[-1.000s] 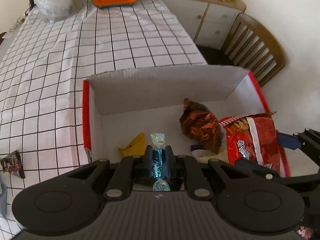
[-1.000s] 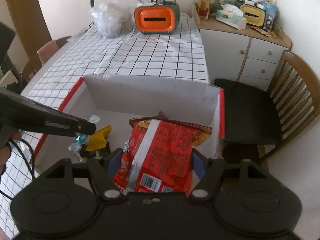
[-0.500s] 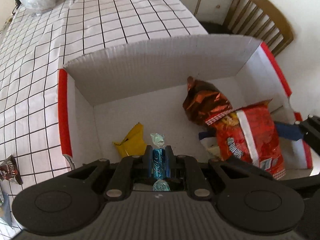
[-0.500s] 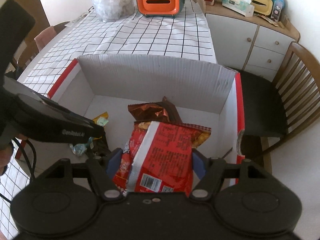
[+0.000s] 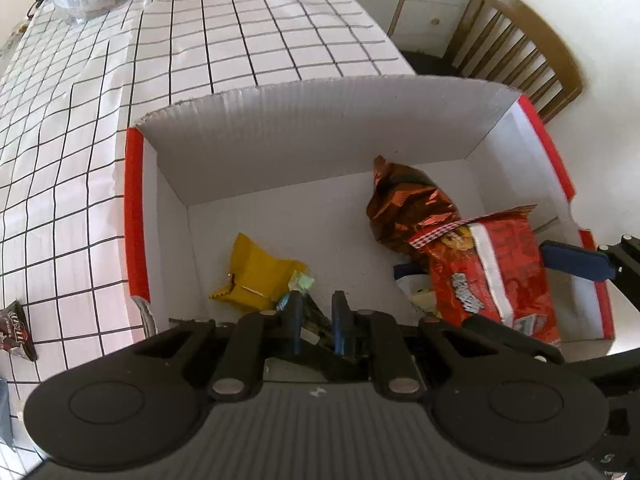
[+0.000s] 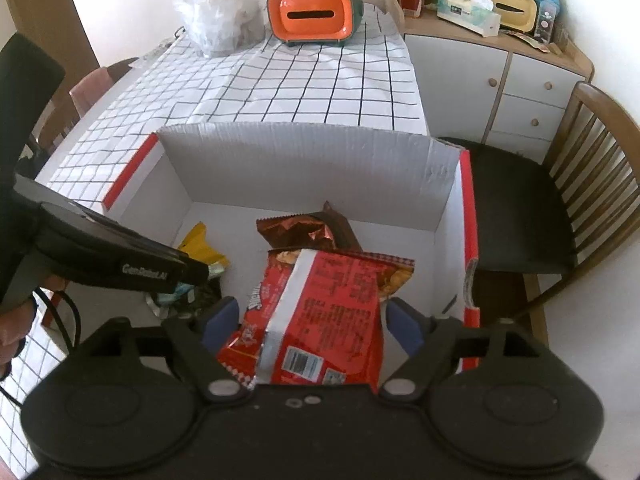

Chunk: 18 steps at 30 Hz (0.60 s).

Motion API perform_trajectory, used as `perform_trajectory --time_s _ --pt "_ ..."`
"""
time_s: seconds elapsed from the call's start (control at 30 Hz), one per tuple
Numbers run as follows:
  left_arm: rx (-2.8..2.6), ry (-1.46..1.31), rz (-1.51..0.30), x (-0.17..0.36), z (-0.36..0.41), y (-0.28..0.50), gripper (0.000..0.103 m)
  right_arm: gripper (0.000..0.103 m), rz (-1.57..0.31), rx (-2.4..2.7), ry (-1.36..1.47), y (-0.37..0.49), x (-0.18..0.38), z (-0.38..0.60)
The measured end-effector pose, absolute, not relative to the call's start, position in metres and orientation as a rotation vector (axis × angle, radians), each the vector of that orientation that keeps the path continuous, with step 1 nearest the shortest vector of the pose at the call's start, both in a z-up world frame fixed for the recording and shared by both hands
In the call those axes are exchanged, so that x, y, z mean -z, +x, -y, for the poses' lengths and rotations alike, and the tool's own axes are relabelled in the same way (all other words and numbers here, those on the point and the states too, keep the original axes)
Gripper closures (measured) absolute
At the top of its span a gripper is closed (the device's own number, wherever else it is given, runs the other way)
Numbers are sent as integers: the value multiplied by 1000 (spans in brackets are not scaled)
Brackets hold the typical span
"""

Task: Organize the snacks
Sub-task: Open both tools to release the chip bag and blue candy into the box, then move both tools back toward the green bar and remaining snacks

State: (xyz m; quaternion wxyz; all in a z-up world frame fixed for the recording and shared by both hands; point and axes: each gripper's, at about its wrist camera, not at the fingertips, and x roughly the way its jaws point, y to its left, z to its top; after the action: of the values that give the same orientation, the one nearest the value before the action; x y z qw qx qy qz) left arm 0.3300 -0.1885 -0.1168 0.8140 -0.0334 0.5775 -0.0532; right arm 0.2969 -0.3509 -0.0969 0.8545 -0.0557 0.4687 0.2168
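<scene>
While both tongs hover inside the box [image 5: 332,120], the left tongs [image 5: 316,322] stand parted above a released candy [image 5: 298,286]; the right tongs [image 6: 310,322], spread, flank the red chip bag [image 6: 320,308], probably next withdrawing.

Cardboard box [image 6: 304,168] sits on the bench [image 6: 280,80] at its near end. Inside the box: chip bag [image 6: 332,312] at near right, foil bag [image 6: 308,228] just behind it and touching; flat packet [image 5: 256,272] at near left, wrapped candy [image 5: 301,282] against its right edge. Tissue holder [image 6: 314,14] stands on the bench well behind the box; chair [image 6: 560,200] right of the box.
</scene>
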Motion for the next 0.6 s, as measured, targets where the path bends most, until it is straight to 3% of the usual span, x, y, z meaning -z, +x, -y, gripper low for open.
perform_trajectory --time_s 0.1,0.47,0.6 --pt "120 -91 -1199 109 187 322 77 19 -966 -457 -103 291 89 355" --pt "165 -123 -1080 70 182 285 76 13 -880 -473 -55 266 56 369" --pt "170 -134 -1030 54 177 269 68 12 -853 -486 -33 256 45 370"
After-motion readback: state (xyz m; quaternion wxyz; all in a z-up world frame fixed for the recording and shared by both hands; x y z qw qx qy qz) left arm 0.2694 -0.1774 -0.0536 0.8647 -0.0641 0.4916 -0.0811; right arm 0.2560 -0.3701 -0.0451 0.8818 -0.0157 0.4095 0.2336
